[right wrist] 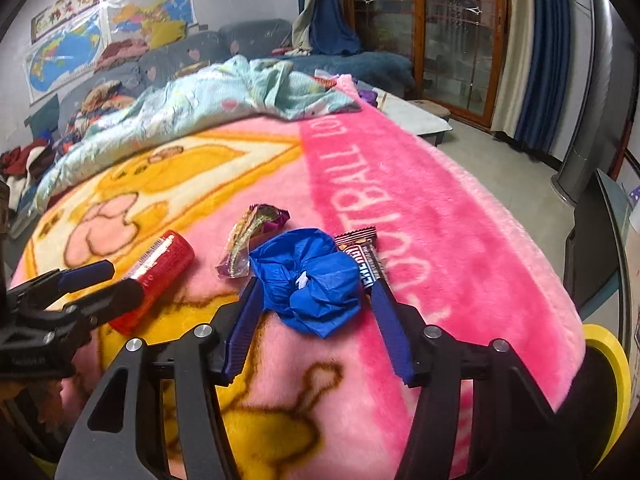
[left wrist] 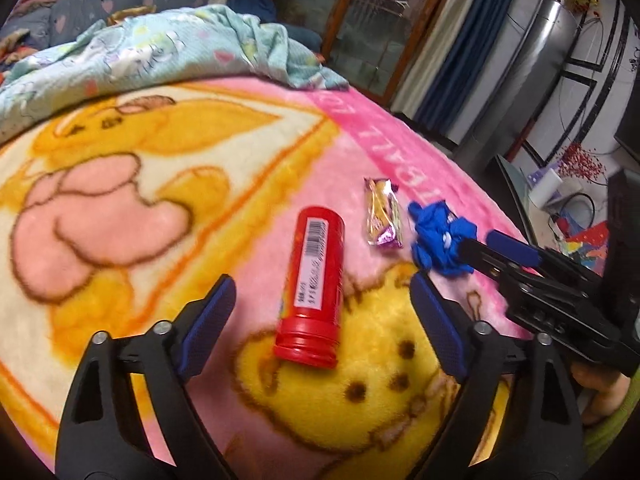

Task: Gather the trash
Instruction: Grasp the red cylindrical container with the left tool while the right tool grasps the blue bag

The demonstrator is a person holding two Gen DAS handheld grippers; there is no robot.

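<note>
A lived-in home room: a bed under a pink cartoon blanket [right wrist: 400, 208] and rumpled quilt [right wrist: 208, 96], a sofa [right wrist: 248, 36], wall maps [right wrist: 64, 56], blue curtains [right wrist: 540, 52], wood-framed glass doors [right wrist: 452, 32].

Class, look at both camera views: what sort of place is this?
Probably a lived-in room at home: a plush pink blanket, a rumpled quilt, a sofa and wall maps.

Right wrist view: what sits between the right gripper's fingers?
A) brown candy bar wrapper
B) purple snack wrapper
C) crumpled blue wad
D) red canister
C: the crumpled blue wad lies between the right gripper fingers, while the red canister lies off to the left by the left gripper, the purple snack wrapper sits behind, and the brown candy bar wrapper lies outside the right finger.
</note>
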